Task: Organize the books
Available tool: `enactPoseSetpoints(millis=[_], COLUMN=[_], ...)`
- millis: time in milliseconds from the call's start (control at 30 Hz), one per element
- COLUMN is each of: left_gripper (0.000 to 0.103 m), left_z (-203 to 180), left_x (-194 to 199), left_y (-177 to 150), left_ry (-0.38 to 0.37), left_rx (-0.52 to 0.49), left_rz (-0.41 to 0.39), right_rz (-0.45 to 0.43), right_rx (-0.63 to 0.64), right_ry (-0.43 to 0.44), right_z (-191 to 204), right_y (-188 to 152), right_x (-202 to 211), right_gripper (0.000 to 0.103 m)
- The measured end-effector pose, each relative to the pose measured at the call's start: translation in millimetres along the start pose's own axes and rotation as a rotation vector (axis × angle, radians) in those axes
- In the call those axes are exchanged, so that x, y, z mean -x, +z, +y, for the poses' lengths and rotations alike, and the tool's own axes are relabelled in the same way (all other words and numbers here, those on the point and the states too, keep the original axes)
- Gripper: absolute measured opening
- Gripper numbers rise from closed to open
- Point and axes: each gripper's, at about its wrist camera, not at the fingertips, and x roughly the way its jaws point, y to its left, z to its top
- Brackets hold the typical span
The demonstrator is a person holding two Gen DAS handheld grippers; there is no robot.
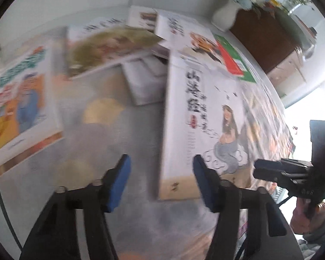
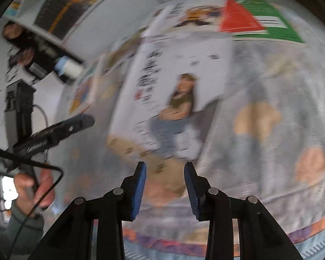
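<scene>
Several books lie scattered on a patterned tablecloth (image 1: 93, 143). A white book with a long-haired figure on its cover (image 1: 205, 112) (image 2: 173, 86) lies flat in the middle. My left gripper (image 1: 160, 162) hovers open over its near left corner, with only the cloth and the book's edge below the gap. My right gripper (image 2: 165, 166) stands open just in front of the same book's near end, gripping nothing. Each gripper shows in the other's view, the right one (image 1: 270, 171) and the left one (image 2: 75, 123), both held by a hand. Both views are blurred.
An orange-and-blue cartoon book (image 1: 21, 99) lies at the left, a green-toned book (image 1: 110, 47) behind it. A red-and-green book (image 1: 234, 58) (image 2: 255, 17) and a white cartoon book (image 1: 184, 32) lie further back. A white vase (image 1: 225, 15) and a brown box (image 1: 264, 41) stand at the back right.
</scene>
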Motion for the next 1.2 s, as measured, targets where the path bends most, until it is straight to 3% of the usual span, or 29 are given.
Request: enactPoseSetpoints(millis=[133,233,433,500,600,633,667,767,833,900,1033,1200], left_gripper=[0.044,0.044,0.042,0.042,0.042,0.042,0.041,0.028,0.021,0.011,0.011,0.011], left_z=[-4.9,-5.0,-4.3,-0.4,7.6,5.8,1.4,-16.9,-11.6,-0.2,9.2,-9.2], left_x=[-18.5,-25.8,-21.2,-8.3,30.2,36.0,38.5,23.7,12.9,-1.6,-18.4,-22.3], left_y=[0.0,-7.8,-17.0,-17.8,-18.3,-18.2,-17.9,-20.0,-22.2,-25.5,-28.7,-20.1], left_ry=[-0.007,-0.057,-0.105,-0.179,-0.454,-0.479,-0.477,-0.305,-0.233,-0.258,-0.336,-0.439], left_rx=[-0.019,-0.011,0.001,0.031,0.132,0.141,0.132,0.044,0.045,0.086,0.173,0.207], left_rz=[0.055,0.081,0.044,0.001,-0.112,-0.127,-0.131,-0.108,-0.093,-0.058,-0.031,-0.032], right_rz=[-0.018,-0.017,-0.032,-0.033,-0.036,-0.038,-0.041,-0.049,-0.053,-0.057,-0.071,-0.071], right_rx=[-0.081,-0.088,-0.021,-0.017,-0.049,-0.073,-0.093,-0.155,-0.186,-0.2,-0.194,-0.215], right_ry=[-0.038,-0.049,-0.099,-0.108,-0.068,-0.041,-0.02,0.04,0.071,0.092,0.105,0.138], right_z=[-22.2,-23.7,-4.4,-3.9,-12.9,-17.3,-21.8,-33.6,-40.1,-44.9,-48.7,-58.2], right_y=[0.7,-2.2,0.1,1.6,4.1,4.8,4.3,4.6,4.4,3.4,-0.2,-9.9], right_x=[-2.2,-5.1,-17.6,-18.7,-17.8,-17.9,-16.9,-16.4,-15.8,-15.0,-11.7,-4.6], right_gripper=[0.037,0.037,0.035,0.035,0.035,0.035,0.035,0.035,0.035,0.035,0.035,0.037])
